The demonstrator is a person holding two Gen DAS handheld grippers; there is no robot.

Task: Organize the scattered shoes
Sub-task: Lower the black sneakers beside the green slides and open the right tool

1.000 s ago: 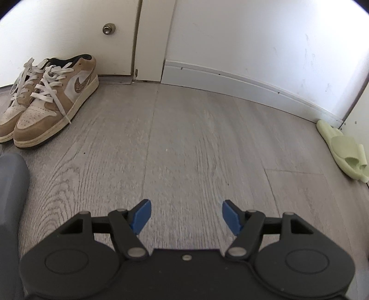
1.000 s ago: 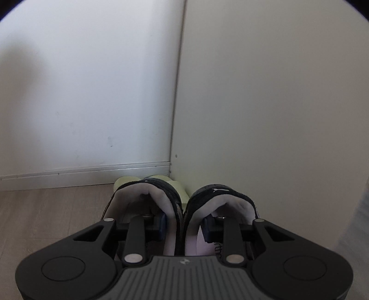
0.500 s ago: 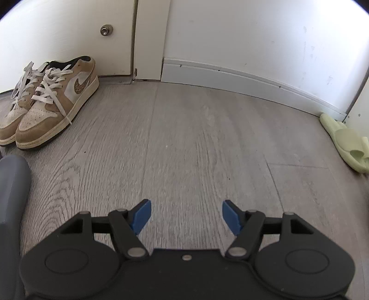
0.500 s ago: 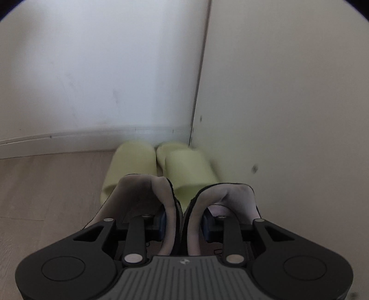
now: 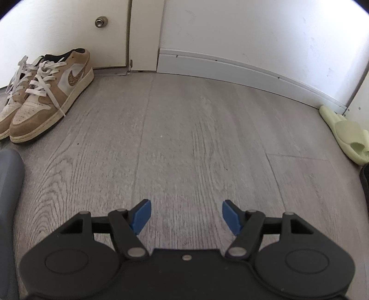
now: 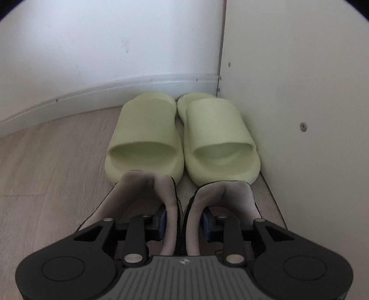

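Note:
My right gripper (image 6: 184,222) has one pad inside each of two dark shoes (image 6: 147,196) with pale pinkish lining. It pinches their inner collars together, and its jaws are opening. The dark pair sits low, directly behind two pale green slippers (image 6: 147,129) that stand side by side in the corner against the white side panel (image 6: 299,92). My left gripper (image 5: 186,217) hangs open over bare grey wood floor (image 5: 184,138) with nothing between its blue pads (image 5: 140,215). A pair of tan and white sneakers (image 5: 46,97) stands by the door at the far left.
A white baseboard (image 5: 242,69) runs along the back wall. One green slipper (image 5: 346,136) shows at the left wrist view's right edge, with a dark shape (image 5: 365,182) just below it. A grey rounded object (image 5: 9,184) fills the left edge. A door stop (image 5: 99,22) sits above the sneakers.
The right gripper has tipped downward and sunk toward the corner with the dark shoes, so the green slippers came fully into view. The left gripper's view has hardly shifted.

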